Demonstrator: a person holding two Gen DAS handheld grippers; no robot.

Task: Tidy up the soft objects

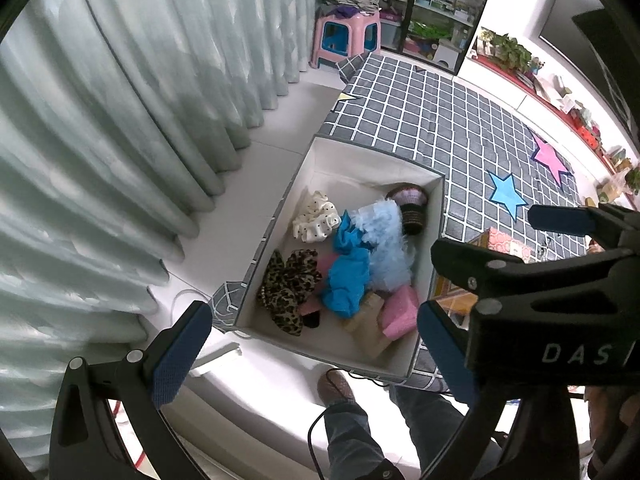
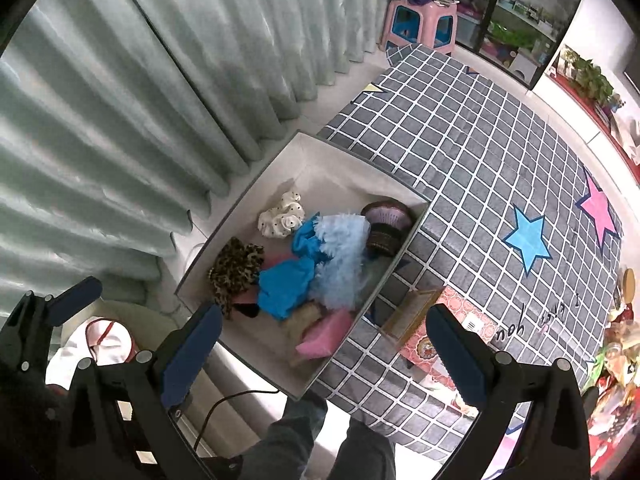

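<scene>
Nearest the left wrist camera are the left tongs point(image 1: 308, 344), their blue-padded fingers spread wide and holding nothing, poised above the near end of the white-lined, grey-sided fabric storage box point(image 1: 340, 152) that sits at the edge of the grey checked quilt with coloured stars point(image 1: 460, 120). Inside the box lie the soft things: a leopard-print scrunchie point(image 1: 286, 284), a cream dotted scrunchie point(image 1: 314, 218), a bright blue crumpled cloth point(image 1: 346, 276), a pale blue fluffy piece point(image 1: 386, 240), a dark knitted roll with a pink band point(image 1: 412, 204) and a pink folded pad point(image 1: 400, 312). To the right the other tool crosses the frame — black, with blue pads.

From the right wrist camera, the right tongs point(image 2: 324, 356) are likewise spread and empty, hanging over the box's near corner. A flat patterned red-and-white box point(image 2: 452, 320) lies on the quilt just beside the storage box, apparently not yet put away.

By my reading the gathering is mostly done — most soft things are already in the box. The next move seems to call for choosing what remains outside it, or tidying the heap, with a gentle pinch on cloth that will bunch and slip.
</scene>
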